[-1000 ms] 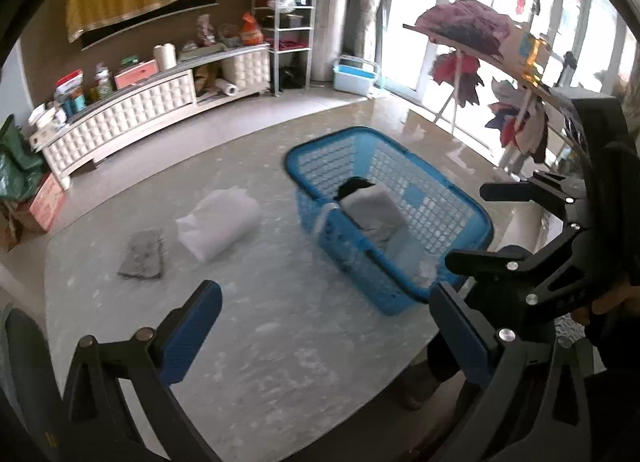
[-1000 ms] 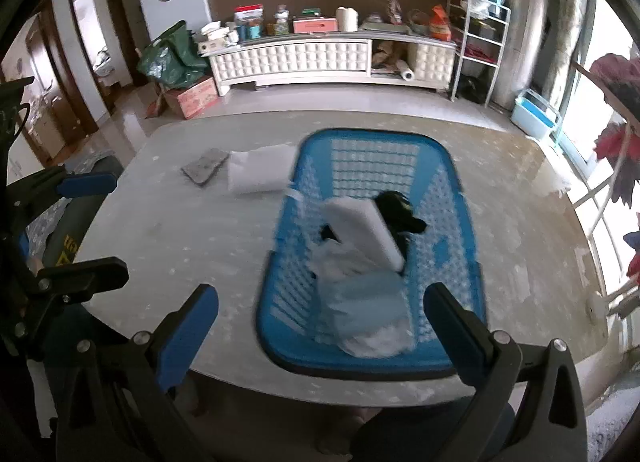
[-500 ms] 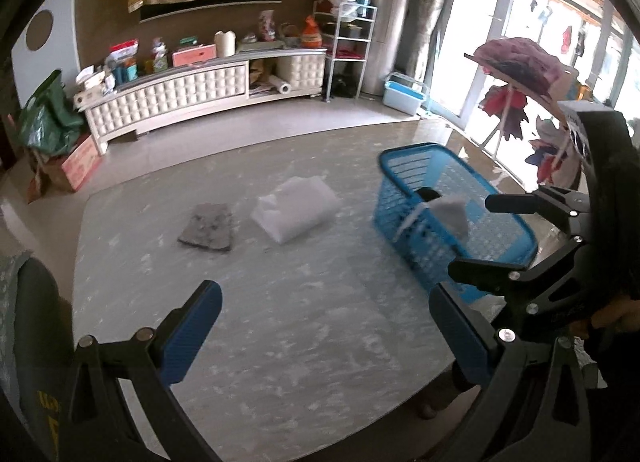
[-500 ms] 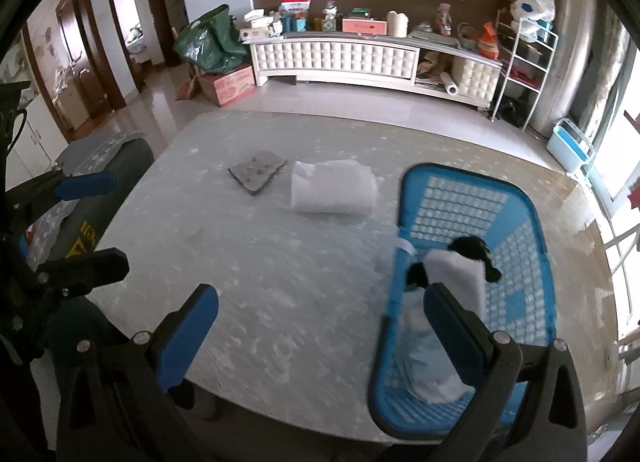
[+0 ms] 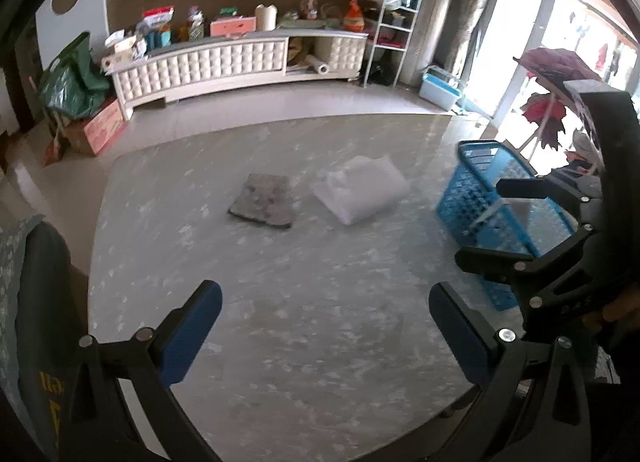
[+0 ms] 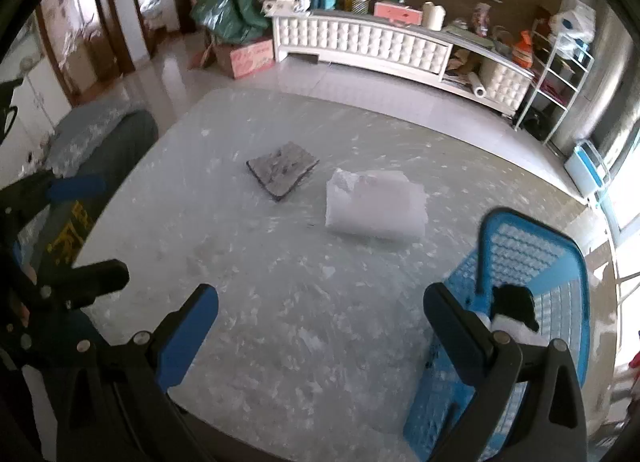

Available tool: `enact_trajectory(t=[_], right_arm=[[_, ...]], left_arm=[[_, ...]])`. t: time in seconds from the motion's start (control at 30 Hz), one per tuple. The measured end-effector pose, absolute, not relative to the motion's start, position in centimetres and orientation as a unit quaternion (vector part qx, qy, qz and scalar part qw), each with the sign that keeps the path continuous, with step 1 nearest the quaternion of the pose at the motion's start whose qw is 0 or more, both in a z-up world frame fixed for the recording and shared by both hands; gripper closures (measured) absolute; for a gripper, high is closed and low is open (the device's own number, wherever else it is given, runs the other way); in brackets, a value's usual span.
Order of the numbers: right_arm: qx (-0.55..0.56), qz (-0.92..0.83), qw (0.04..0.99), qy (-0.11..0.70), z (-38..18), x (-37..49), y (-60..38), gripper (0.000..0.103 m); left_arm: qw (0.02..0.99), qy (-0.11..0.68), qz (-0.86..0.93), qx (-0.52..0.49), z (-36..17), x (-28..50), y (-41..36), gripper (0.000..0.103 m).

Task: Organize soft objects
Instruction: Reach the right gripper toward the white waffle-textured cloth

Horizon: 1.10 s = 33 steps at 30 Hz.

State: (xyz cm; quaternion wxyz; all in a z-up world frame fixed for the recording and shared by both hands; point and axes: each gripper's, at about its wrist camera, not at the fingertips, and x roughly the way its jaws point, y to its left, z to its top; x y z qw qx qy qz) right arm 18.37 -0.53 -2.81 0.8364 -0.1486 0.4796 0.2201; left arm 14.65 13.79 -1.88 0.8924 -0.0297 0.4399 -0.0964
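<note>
A folded white soft bundle (image 5: 360, 189) (image 6: 375, 209) and a flat grey folded cloth (image 5: 262, 205) (image 6: 283, 169) lie side by side on the marble table (image 5: 304, 302) (image 6: 288, 294). A blue mesh basket (image 5: 480, 197) (image 6: 532, 254) stands at the table's right end, with white and black soft items (image 6: 516, 312) inside. My left gripper (image 5: 325, 326) is open and empty above the near table edge. My right gripper (image 6: 320, 328) is open and empty, near the basket's left side; it also shows in the left wrist view (image 5: 532, 229).
A white cabinet (image 5: 240, 61) (image 6: 384, 41) with clutter lines the far wall. A green bag (image 6: 230, 17) and a cardboard box (image 6: 250, 55) sit on the floor at left. A drying rack with clothes (image 5: 556, 73) stands right of the table. A dark chair (image 5: 36, 302) is at the left.
Both views have swung left: the basket has slid to the right edge of each frame, and the white bundle and grey cloth are now near the centre. Both grippers stay open.
</note>
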Motion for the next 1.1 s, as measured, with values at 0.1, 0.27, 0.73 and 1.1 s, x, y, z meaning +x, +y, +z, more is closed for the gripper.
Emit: enact_trajectory(t=[0.1, 0.27, 0.73, 1.1], right_arm=[[-0.173, 0.225, 0.827, 0.485, -3.6, 19.3, 0.6, 0.0], [-0.184, 0.23, 0.811, 0.506, -5.0, 21.5, 1.8, 0.0], [-0.204, 0.214, 0.771, 0.563, -9.5, 27.9, 4.5, 0.0], [-0.176, 0.199, 0.749, 0.607, -14.0, 32.2, 4.5, 0.005]], left_arm=[[0.889, 0.447, -0.089, -0.038, -2.9, 15.7, 15.2, 0.0], [0.882, 0.46, -0.087, -0.051, -4.2, 17.8, 16.4, 0.0], [0.857, 0.502, -0.105, -0.047, -8.8, 24.1, 17.8, 0.0], [0.843, 0.524, -0.122, -0.024, -12.0, 28.2, 17.9, 0.0]])
